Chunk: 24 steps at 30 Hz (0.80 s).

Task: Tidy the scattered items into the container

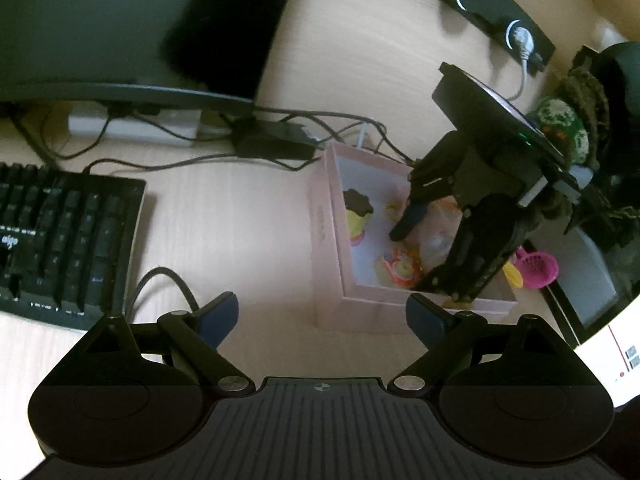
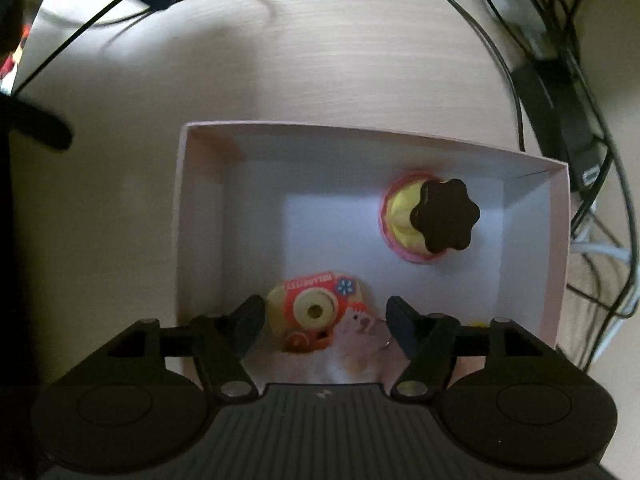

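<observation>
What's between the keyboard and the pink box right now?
Only bare desk between the keyboard and the pink box, seen in the left wrist view; a dark cable curls in nearer the camera.

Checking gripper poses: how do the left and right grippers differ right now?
The right gripper hangs over the pink box, above the toys; the left gripper sits outside it, over bare desk. The left gripper's jaws look spread wider than the right gripper's. Neither grips anything.

Pink box (image 2: 558, 216) on desk; toy cupcake (image 2: 430, 216), sticker roll (image 2: 316, 312) inside.
</observation>
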Available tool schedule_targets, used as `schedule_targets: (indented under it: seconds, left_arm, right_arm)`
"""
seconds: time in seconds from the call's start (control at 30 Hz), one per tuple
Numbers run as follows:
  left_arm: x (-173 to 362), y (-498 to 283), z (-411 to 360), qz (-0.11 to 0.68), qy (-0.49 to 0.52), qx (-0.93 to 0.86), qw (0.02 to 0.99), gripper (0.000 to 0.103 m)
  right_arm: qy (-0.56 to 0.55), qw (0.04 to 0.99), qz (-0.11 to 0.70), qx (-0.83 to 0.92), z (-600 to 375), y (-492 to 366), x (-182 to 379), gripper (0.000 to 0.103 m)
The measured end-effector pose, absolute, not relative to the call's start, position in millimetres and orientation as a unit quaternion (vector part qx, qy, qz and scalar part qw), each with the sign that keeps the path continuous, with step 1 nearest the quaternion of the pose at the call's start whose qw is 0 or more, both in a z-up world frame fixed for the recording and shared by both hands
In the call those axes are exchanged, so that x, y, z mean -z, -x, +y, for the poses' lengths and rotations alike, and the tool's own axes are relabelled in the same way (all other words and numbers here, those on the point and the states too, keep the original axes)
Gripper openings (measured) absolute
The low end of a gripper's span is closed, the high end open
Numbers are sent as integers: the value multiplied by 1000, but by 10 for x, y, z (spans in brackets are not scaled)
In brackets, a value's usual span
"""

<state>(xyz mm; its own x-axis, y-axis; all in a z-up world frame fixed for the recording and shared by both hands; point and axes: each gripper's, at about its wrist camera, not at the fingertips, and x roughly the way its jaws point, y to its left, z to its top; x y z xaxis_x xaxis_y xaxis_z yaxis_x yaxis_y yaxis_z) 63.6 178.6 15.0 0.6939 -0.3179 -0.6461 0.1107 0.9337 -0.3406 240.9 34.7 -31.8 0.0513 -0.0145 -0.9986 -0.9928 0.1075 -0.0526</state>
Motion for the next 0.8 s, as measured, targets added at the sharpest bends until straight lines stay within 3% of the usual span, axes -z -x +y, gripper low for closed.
schedule_targets:
  seconds: [0.23,0.33,0.4,0.43,0.5,0.67,0.8]
  left_arm:
    - [-142,-705,1757,379,136,117,908,95]
    - [-134,-719,1751,383,136,118,906,96]
    - [-123,-725,1747,385,135,118,905,96]
    - [-120,-729,1741,386,133,117,905,96]
    - [-113,-724,1740,387,132,117,905,96]
    - [-99,-722,1773,390,135,109,904,96]
    - [-96,-736,1774,392,137,109,903,96]
  right_arm:
    - [409,549,563,-463,232,-2494,288,67]
    - [425,532,556,-477,212,-2458,286,77]
    - [424,537,554,-475,203,-2487,305,78]
    - [414,546,554,-473,199,-2509,304,77]
    - [396,566,553,-466,196,-2534,287,56]
    - [341,605,557,-455,178,-2515,66,55]
    - [195,637,585,-462,87,-2661,-280,59]
